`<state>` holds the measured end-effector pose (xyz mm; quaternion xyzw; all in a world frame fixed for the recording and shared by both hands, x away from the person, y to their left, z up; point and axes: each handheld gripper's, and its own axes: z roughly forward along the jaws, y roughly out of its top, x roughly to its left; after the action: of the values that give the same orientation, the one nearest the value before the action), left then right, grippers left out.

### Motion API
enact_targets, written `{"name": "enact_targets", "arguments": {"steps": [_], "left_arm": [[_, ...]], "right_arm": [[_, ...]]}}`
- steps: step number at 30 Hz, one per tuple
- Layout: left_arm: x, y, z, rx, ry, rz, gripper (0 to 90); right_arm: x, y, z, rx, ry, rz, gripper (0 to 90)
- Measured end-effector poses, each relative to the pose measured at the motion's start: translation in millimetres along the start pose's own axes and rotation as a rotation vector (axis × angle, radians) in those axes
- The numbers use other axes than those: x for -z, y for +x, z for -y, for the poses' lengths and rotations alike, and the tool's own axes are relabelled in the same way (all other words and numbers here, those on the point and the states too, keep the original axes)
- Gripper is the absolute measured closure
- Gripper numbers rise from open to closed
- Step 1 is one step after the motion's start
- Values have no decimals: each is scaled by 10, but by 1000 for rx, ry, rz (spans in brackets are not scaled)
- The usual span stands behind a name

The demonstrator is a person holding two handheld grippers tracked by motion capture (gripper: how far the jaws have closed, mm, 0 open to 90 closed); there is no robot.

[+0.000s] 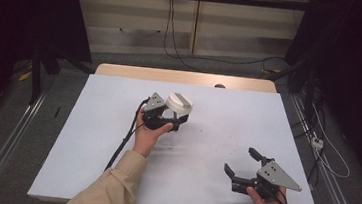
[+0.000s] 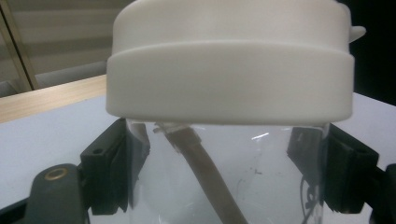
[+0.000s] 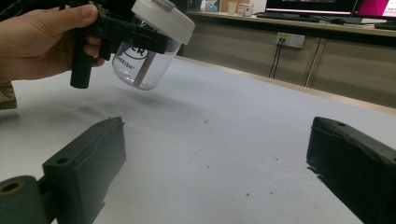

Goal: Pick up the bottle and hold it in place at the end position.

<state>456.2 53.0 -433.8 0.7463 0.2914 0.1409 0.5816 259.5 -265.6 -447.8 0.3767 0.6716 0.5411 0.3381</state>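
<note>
Clamped between the black jaws of my left tongs (image 1: 174, 123) is a clear plastic jar with a white lid (image 1: 179, 103), raised off the white tabletop (image 1: 90, 138) and tilted, just left of the middle. Inside it leans a brown stick (image 2: 205, 172). Down at about four o'clock my right tongs (image 1: 243, 163) hover with jaws wide apart, holding nothing.

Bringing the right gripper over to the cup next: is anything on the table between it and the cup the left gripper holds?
Nothing visible: bare white table lies between the open right gripper and the clear cup, held off the table by the left gripper.
</note>
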Motion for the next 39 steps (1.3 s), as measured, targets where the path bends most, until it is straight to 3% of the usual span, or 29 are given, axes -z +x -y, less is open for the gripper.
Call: {"name": "enact_targets", "arguments": {"steps": [25,39], "left_arm": [[-170,-12,36,-7,22,-3,186],[-308,-47,59,-30,38,6,186]], "right_arm": [[0,-8,16,-10,5,4,46],[7,-20,27,-19,6,11,46]]}}
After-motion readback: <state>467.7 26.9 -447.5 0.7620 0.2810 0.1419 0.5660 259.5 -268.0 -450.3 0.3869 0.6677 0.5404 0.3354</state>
